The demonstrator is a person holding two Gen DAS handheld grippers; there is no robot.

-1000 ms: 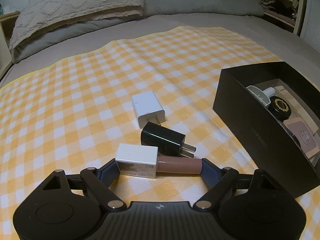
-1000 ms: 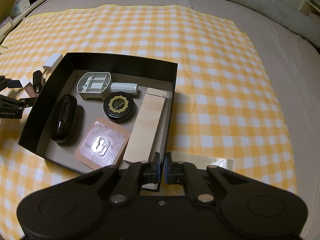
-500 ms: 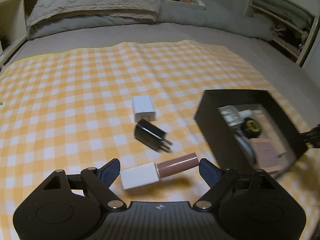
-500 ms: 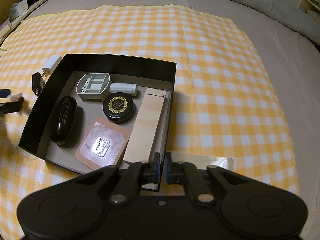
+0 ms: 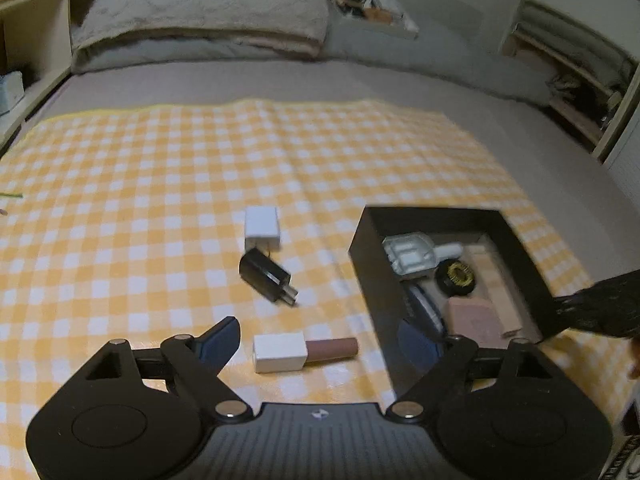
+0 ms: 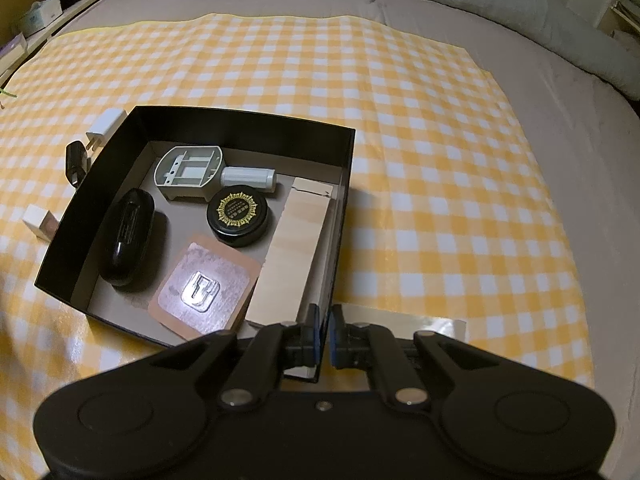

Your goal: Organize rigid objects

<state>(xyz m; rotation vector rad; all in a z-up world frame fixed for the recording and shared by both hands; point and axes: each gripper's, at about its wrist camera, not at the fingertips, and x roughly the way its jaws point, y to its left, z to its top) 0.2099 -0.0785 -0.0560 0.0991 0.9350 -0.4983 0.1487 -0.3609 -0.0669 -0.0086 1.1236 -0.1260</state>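
Left tool (image 5: 324,342) higher now, off lipstick (image 5: 304,351); chargers (image 5: 267,273) beyond.

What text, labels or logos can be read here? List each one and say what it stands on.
round black tin: gold lettering inside a gold sunburst ring, too small to read.
glossy black case: faint print on its lid, unreadable.
peach square compact: raised silver emblem, a logo shape, no words.
left tool: small emblem on its body, no words.
Nothing else legible.

Left gripper (image 5: 326,342) jaws spread around the lipstick (image 5: 305,351), not touching.
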